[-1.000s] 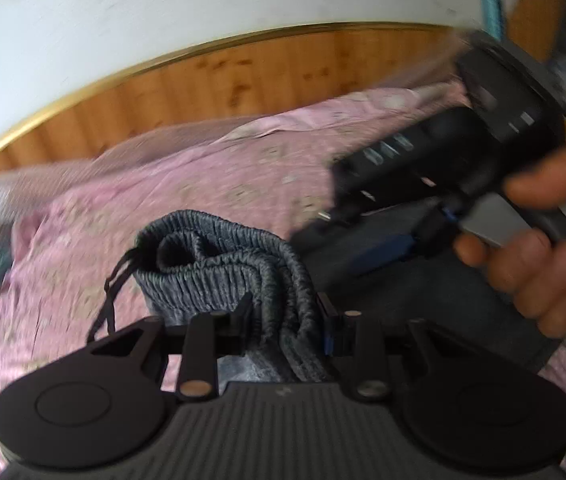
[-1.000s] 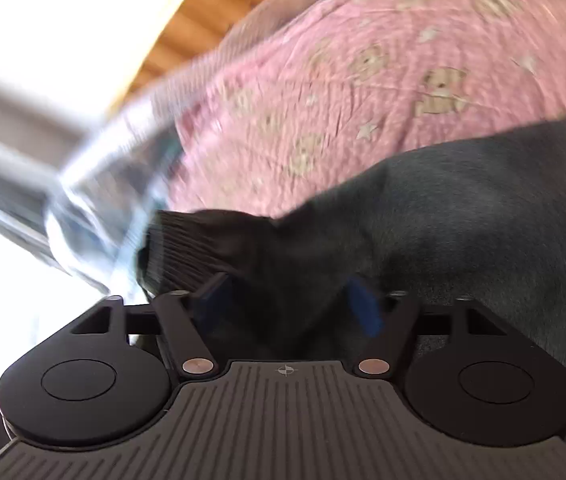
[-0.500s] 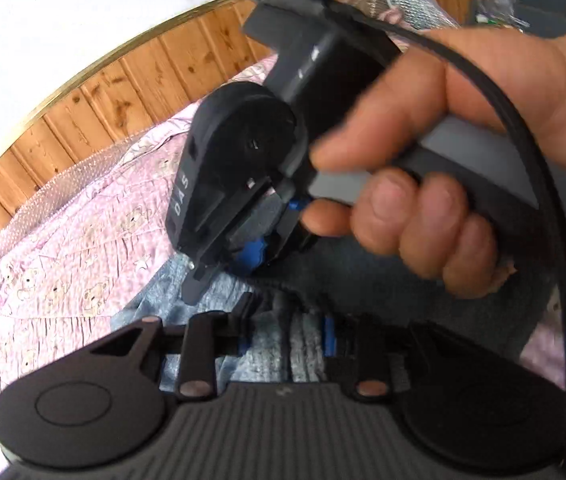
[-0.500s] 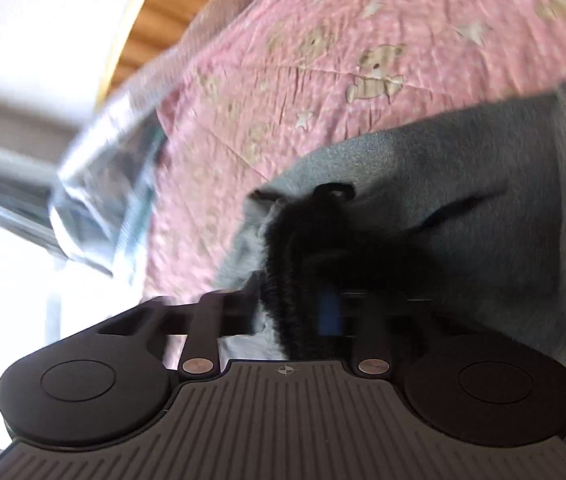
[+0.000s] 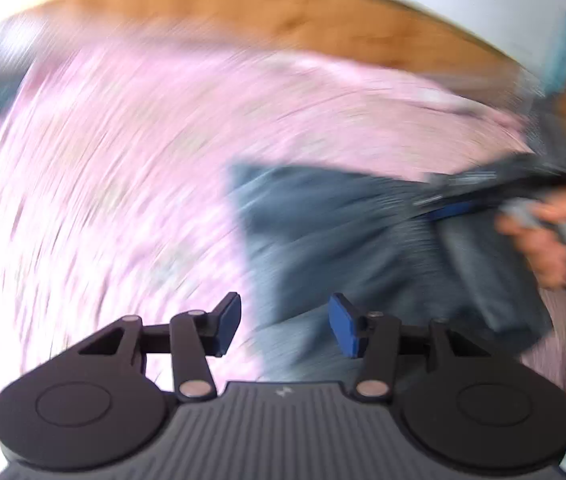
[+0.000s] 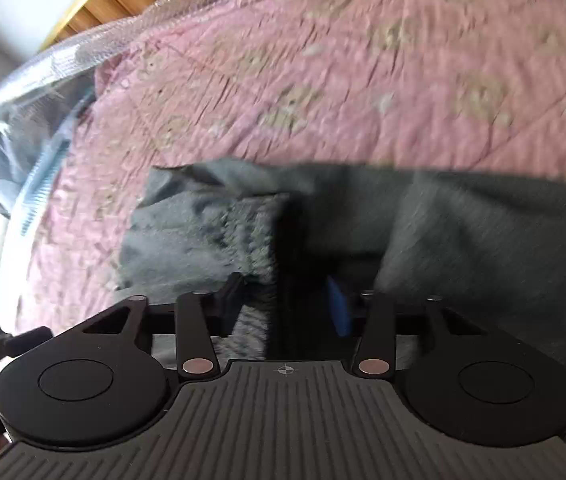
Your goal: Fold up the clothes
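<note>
A grey knit garment (image 5: 323,232) lies folded on a pink quilted bedspread (image 5: 123,168). My left gripper (image 5: 285,326) is open and empty, just above the garment's near edge; the view is motion-blurred. My right gripper (image 5: 483,196) shows at the right of the left wrist view, held by a hand over the garment. In the right wrist view the right gripper (image 6: 285,302) is open with the garment (image 6: 211,240) bunched between and under its spread fingers; whether it touches the cloth I cannot tell.
A wooden headboard (image 5: 283,12) with a white wall above runs behind the bed. Clear plastic wrap (image 6: 43,80) lies along the bed's left edge in the right wrist view.
My left gripper has let go of the garment's ribbed waistband, opened and swung away fast. My right gripper has also opened and the garment now lies lower on the bed.
</note>
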Available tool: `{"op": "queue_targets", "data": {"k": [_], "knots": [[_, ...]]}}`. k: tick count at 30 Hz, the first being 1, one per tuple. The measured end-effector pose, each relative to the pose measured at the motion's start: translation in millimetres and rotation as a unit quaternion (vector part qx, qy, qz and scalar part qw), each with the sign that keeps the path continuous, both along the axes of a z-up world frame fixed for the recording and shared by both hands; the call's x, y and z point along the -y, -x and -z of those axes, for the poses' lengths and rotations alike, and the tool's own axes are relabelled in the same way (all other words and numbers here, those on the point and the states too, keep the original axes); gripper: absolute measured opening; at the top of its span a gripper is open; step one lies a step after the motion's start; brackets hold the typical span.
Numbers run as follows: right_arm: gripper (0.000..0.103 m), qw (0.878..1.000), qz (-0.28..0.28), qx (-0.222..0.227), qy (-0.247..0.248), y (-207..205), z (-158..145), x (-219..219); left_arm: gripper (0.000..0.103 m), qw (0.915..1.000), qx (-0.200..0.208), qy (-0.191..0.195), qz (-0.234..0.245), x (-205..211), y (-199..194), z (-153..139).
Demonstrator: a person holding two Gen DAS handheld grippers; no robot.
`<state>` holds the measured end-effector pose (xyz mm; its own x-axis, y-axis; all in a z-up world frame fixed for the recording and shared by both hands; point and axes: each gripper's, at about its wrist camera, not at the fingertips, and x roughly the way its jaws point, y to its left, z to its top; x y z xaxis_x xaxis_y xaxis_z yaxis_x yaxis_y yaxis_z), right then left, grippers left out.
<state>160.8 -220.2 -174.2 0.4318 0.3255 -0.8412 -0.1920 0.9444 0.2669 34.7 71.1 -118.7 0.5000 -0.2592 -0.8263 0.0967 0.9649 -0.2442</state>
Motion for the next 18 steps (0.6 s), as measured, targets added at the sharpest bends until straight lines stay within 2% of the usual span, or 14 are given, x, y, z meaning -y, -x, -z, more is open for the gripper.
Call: {"op": "queue_targets", "data": {"k": [2,3,4,5,7,8,9,10,11,12,13,15,16,18], "knots": [[0.058,0.994,0.01,0.067,0.082,-2,-33,-12,0.048,0.9983,-0.037,0.04,-0.023,-15,-12,18],[0.058,0.99,0.005,0.093,0.102,-6,-48,-22,0.048,0.9961,-0.055,0.06,-0.034,-22,-17,27],[0.058,0.989,-0.015,0.104,0.099,-15,-58,-38,0.047,0.9938,-0.068,0.078,-0.039,-25,-18,33],[0.058,0.989,-0.05,0.102,0.089,-26,-63,-59,0.047,0.9914,-0.079,0.095,-0.042,-25,-15,39],[0.075,0.984,-0.128,0.088,0.086,-45,-56,-110,0.047,0.9865,-0.097,0.123,-0.048,-25,-12,48],[0.078,0.979,-0.166,0.081,0.087,-54,-50,-137,0.047,0.9848,-0.101,0.131,-0.052,-25,-11,50],[0.081,0.972,-0.203,0.07,0.097,-64,-39,-163,0.047,0.9835,-0.104,0.136,-0.059,-24,-11,53],[0.079,0.965,-0.23,0.052,0.117,-70,-22,-184,0.047,0.9822,-0.108,0.139,-0.065,-24,-13,55],[0.075,0.957,-0.252,0.032,0.14,-74,-5,-202,0.047,0.9807,-0.112,0.144,-0.07,-25,-16,56],[0.052,0.951,-0.268,0.016,0.157,-77,8,-213,0.047,0.9786,-0.118,0.151,-0.075,-26,-17,60],[0.014,0.945,-0.279,0.002,0.169,-79,18,-218,0.04,0.9761,-0.126,0.159,-0.079,-28,-18,64],[0.003,0.939,-0.292,-0.01,0.18,-80,28,-220,0.025,0.9715,-0.136,0.183,-0.065,-29,-18,68],[0.002,0.945,-0.28,0.001,0.169,-81,19,-213,0.019,0.9721,-0.133,0.186,-0.051,-28,-17,66],[0.0,0.958,-0.245,0.021,0.147,-91,-3,-203,0.017,0.9732,-0.127,0.189,-0.03,-28,-10,60]]}}
